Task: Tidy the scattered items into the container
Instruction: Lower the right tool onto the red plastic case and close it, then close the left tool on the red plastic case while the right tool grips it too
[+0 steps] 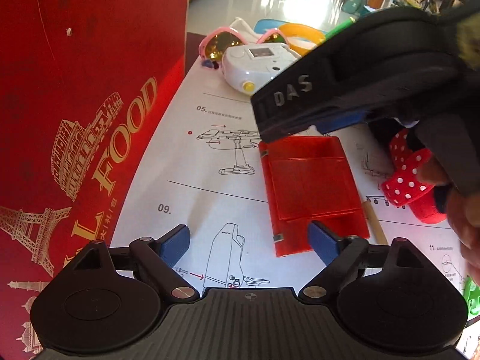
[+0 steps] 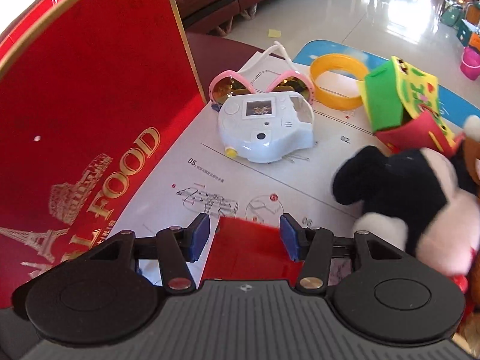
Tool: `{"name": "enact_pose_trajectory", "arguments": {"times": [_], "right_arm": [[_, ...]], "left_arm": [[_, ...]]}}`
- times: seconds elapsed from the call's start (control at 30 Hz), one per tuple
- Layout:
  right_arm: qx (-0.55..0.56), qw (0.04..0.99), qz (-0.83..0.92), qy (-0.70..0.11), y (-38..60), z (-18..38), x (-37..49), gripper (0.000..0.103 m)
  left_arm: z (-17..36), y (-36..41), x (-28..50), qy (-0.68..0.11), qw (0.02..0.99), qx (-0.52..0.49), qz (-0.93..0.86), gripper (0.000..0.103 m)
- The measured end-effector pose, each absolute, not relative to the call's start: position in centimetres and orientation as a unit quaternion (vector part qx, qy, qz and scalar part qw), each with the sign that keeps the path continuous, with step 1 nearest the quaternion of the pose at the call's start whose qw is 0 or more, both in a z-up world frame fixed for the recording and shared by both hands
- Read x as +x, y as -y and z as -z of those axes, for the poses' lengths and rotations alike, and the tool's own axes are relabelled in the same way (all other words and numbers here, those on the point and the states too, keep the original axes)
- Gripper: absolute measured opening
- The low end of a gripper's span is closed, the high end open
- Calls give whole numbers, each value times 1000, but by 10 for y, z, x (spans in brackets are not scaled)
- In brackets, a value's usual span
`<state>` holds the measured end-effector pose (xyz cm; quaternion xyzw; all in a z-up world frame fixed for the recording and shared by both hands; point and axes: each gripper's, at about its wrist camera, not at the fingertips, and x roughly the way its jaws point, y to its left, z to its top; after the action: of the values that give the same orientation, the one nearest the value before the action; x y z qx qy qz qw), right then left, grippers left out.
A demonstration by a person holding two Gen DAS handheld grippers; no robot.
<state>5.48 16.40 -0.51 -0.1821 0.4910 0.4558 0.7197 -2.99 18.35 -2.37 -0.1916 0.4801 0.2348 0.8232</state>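
A red translucent plastic case lies on a printed instruction sheet. My right gripper reaches down over its far end, and the case sits between the blue pads, which stand against its sides. In the left wrist view the right gripper covers the case's far corner. My left gripper hovers open over the near end of the case, with only paper between its fingers. The red gift box, lettered FOOD in gold, stands upright at the left.
Beyond the case lie a white toy camera, pink heart sunglasses, a yellow ring and a green and yellow foam box. A black and white plush with a red dotted bow crowds the right. A wooden stick lies beside the case.
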Motion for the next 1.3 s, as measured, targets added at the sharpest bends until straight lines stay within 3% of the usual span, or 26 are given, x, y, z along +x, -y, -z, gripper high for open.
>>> {"name": "enact_pose_trajectory", "arguments": {"times": [0.37,0.6,0.93,1.1,1.2,1.27,1.3], "right_arm": [[-217,692,-446,-524,-143,21,51,70],[-178,671,-442,-568,-99,20,29,76],[-99,700,-418,-571,-33,7,7,64],[-91,714,-394,-572,-12,12,7,56],[-80,718,-395,-568,-5,11,7,55],[-77,723,-400,-558,-6,7,7,54],[-77,726,-405,-551,-7,4,6,54]], "left_arm": [[23,-187,-38,-488,817,-176,-251,93],[16,-175,-56,-488,820,-151,-257,96],[11,-150,-86,-497,831,-144,-204,85],[11,-150,-79,-490,835,-155,-196,85],[18,-156,-69,-500,830,-175,-177,75],[16,-149,-67,-497,838,-153,-167,58],[15,-147,-67,-496,840,-152,-159,45]]}}
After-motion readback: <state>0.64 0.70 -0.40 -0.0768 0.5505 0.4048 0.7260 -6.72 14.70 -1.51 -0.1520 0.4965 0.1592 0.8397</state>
